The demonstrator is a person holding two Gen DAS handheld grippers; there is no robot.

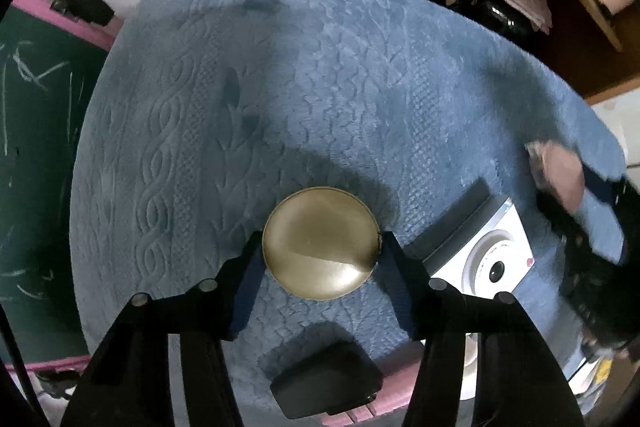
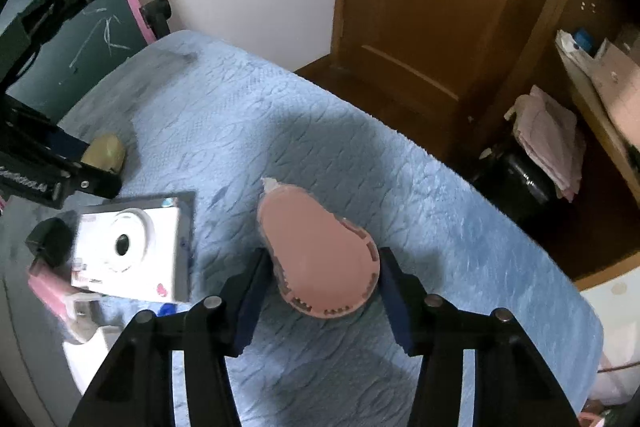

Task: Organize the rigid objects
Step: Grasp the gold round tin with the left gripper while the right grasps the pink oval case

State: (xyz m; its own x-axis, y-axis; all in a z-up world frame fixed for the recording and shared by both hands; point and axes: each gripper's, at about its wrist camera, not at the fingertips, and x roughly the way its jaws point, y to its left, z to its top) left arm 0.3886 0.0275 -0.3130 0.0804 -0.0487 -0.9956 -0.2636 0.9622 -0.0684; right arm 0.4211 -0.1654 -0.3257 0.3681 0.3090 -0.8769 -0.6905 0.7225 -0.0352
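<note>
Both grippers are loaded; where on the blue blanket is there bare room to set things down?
Free: the blue blanket stretch toward the door, beyond the pink tape dispenser. Crowded: the near corner, around the white camera and black box.

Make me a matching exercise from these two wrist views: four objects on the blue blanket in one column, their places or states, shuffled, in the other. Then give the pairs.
Things:
1. gold round disc
2. pink tape dispenser
3. white camera
4. black case

Places or states:
A. lying lens up on the blue blanket, in no gripper
B. between the fingers of the left gripper
C. at the near edge of the blanket, below the disc in the left wrist view
D. between the fingers of the right gripper

Pairs: 1-B, 2-D, 3-A, 4-C
</note>
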